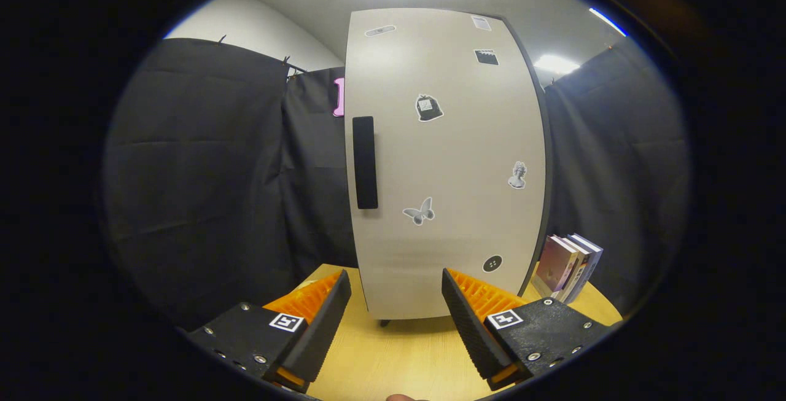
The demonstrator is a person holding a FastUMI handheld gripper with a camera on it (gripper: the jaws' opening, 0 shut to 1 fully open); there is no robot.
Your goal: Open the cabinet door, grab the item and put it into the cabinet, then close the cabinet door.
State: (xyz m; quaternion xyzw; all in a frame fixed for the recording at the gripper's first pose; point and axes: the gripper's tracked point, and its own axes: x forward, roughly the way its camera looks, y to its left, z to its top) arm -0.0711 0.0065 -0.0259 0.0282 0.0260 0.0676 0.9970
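Standing upright on the wooden table (393, 358), the cabinet (445, 161) sits just beyond the gripper (396, 303), its pale door (454, 143) closed flush, facing the camera. Door has a dark vertical handle (365, 162) near its left edge, roughly mid height. Stickers scattered over the door face: a butterfly (419, 211) low centre, a small bust figure (517, 175) toward the right edge, a dark bag-like shape (428, 107) above centre, a dark square (486, 57) and a pale tag (481, 23) near the top right, an oval label (380, 31) top left, a round dark dot sticker (492, 263) low right. A small dark foot (384, 323) shows under the cabinet's bottom edge.

Gripper jaws wide apart, nothing between them, both fingers clear of the cabinet and hovering over the tabletop; the door's lower edge sits in the gap ahead of the fingertips. Each finger carries 1 square marker tag on its base.

Books (568, 266), about 3 or 4, stand upright leaning slightly, just right of the cabinet on the table, beyond the right finger. These look like the item, not grabbed.

Black cloth (202, 192) hangs behind and to both sides. A pink object (338, 97) peeks out at the cabinet's left edge, above the handle; cannot tell what it is. Ceiling lights (556, 63) glow above. A sliver of a fingertip (402, 397) shows at the very bottom, between the fingers
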